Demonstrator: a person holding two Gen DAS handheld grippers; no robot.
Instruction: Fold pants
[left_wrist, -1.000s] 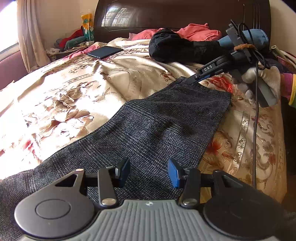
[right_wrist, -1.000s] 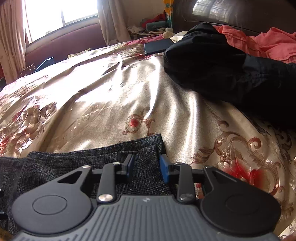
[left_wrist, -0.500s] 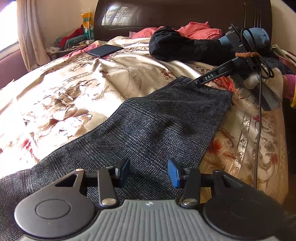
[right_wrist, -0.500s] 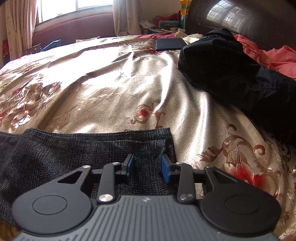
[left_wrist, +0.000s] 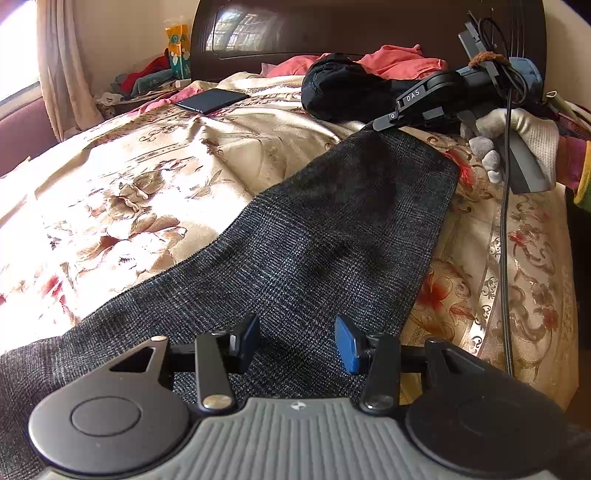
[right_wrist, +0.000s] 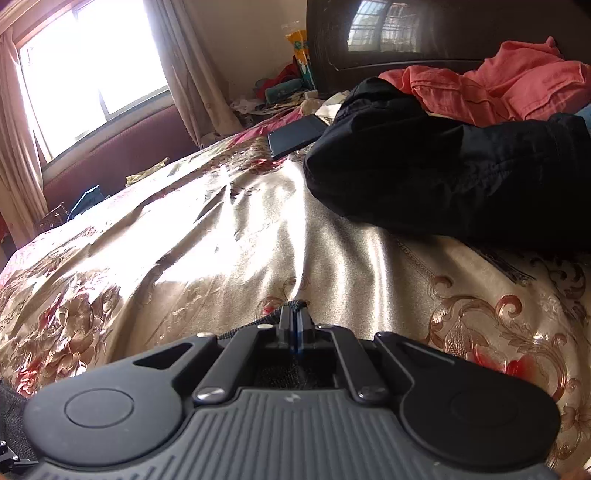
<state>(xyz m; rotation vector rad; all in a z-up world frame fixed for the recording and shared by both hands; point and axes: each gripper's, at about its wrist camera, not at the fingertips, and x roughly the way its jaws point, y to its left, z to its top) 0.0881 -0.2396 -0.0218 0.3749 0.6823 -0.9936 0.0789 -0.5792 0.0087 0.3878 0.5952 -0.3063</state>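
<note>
From the left wrist view, dark grey checked pants (left_wrist: 332, 236) lay stretched along a bed covered by a gold floral bedspread (left_wrist: 129, 184). The left gripper (left_wrist: 295, 341) hovered over the fabric, its jaws wide apart and holding nothing. At the far corner, the right gripper (left_wrist: 384, 120), held by a white-gloved hand (left_wrist: 517, 133), pinched the pants' edge. A dark phone (left_wrist: 212, 100), a black garment (left_wrist: 343, 88) and coral clothing (left_wrist: 395, 61) lay near the dark wooden headboard (left_wrist: 369, 26).

From the right wrist view, the right gripper (right_wrist: 295, 325) had its jaws clamped narrow on a fold of the pants (right_wrist: 288, 306). Sunlit curtains (right_wrist: 192, 66) framed a window (right_wrist: 92, 62) beyond the bedspread (right_wrist: 221, 240).
</note>
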